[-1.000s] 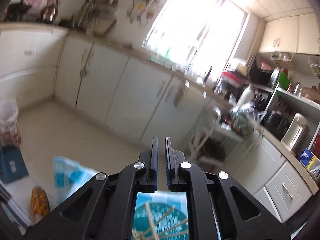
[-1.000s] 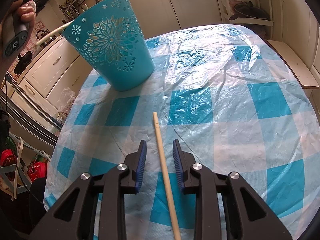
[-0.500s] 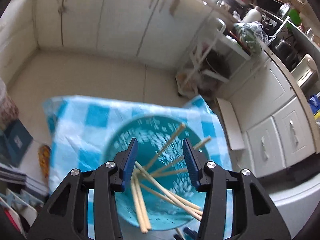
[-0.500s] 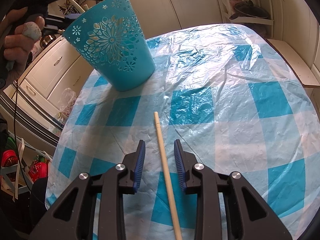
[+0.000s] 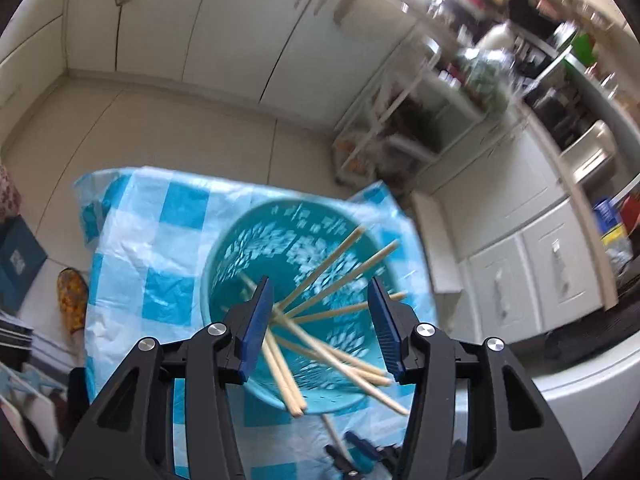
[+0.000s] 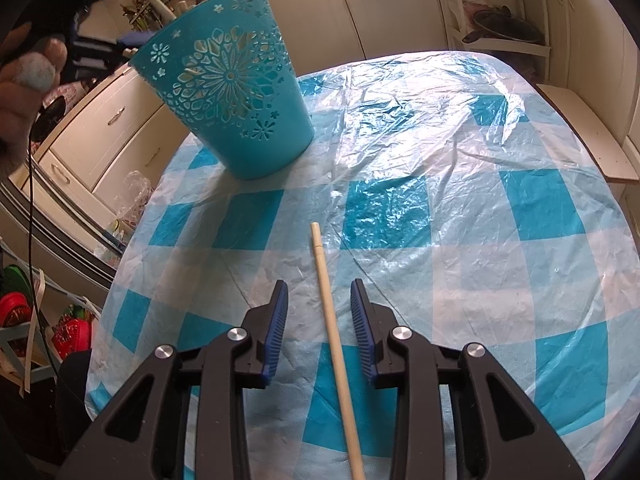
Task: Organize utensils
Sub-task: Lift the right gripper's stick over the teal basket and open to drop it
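Observation:
My left gripper (image 5: 318,284) hangs over the teal cut-out basket (image 5: 240,256) and looks down into it. Its jaws are opening with nothing gripped between them. Several wooden chopsticks (image 5: 332,264) lean inside the basket. In the right wrist view the basket (image 6: 228,96) stands at the far left of the checked tablecloth (image 6: 440,160). One chopstick (image 6: 324,272) lies flat on the cloth. My right gripper (image 6: 318,292) is open astride it, low over the cloth, with a gap between each pad and the stick. That gripper (image 5: 356,456) also shows below the basket.
A person's hand (image 6: 28,80) holds the left gripper above the basket's rim. Cream kitchen cabinets (image 6: 120,120) lie beyond the table's edge. A wooden bench (image 6: 580,132) stands at the table's right. A white shelf rack (image 5: 384,120) and a slipper (image 5: 72,300) are on the floor.
The left gripper tipped down from facing the kitchen to looking into the basket, and its jaws went from shut to open. The stick at the basket's rim is gone from the right wrist view. The right gripper stayed put.

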